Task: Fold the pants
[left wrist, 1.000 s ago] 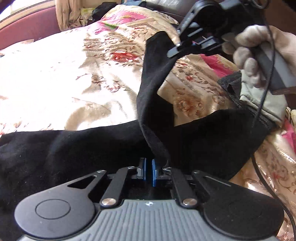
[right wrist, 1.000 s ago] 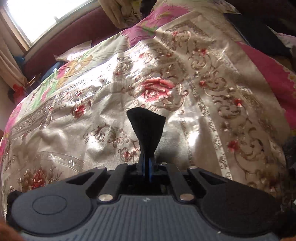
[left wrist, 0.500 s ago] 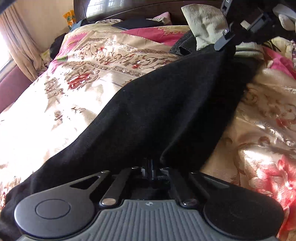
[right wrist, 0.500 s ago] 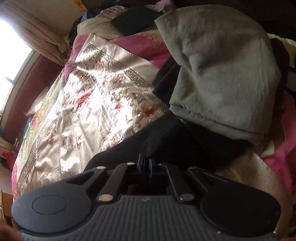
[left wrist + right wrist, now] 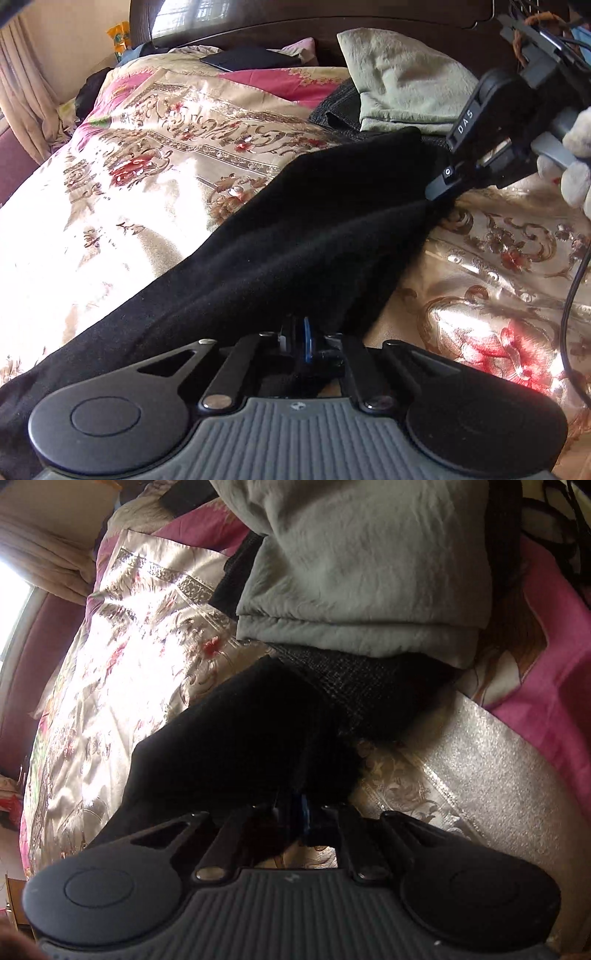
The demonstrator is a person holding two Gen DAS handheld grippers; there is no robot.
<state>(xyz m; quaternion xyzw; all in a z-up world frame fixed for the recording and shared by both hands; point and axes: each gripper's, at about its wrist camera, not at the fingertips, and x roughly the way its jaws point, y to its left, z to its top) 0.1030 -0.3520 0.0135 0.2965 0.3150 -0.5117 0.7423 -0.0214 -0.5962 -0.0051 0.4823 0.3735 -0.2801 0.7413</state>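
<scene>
Both jaws are opening: the left hand-held gripper (image 5: 301, 341) and the right hand-held gripper (image 5: 299, 812) angle downward.

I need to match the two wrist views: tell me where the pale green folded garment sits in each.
Left wrist: pale green garment upper right, behind the black pants.
Right wrist: it fills the top centre, above the pants.
Shared landmark: the dark grey garment under it.

Daylight from the window (image 5: 9, 590) at left, blown out white there. Strong glare on the satin bedspread (image 5: 122, 206), pattern washed out in patches. Black pants (image 5: 295, 240) crushed to near-featureless dark in both views. Gripper bodies at the bottom in shade, slightly soft. Heavy fisheye bending at the edges; right view dimmer overall, faint blur.
</scene>
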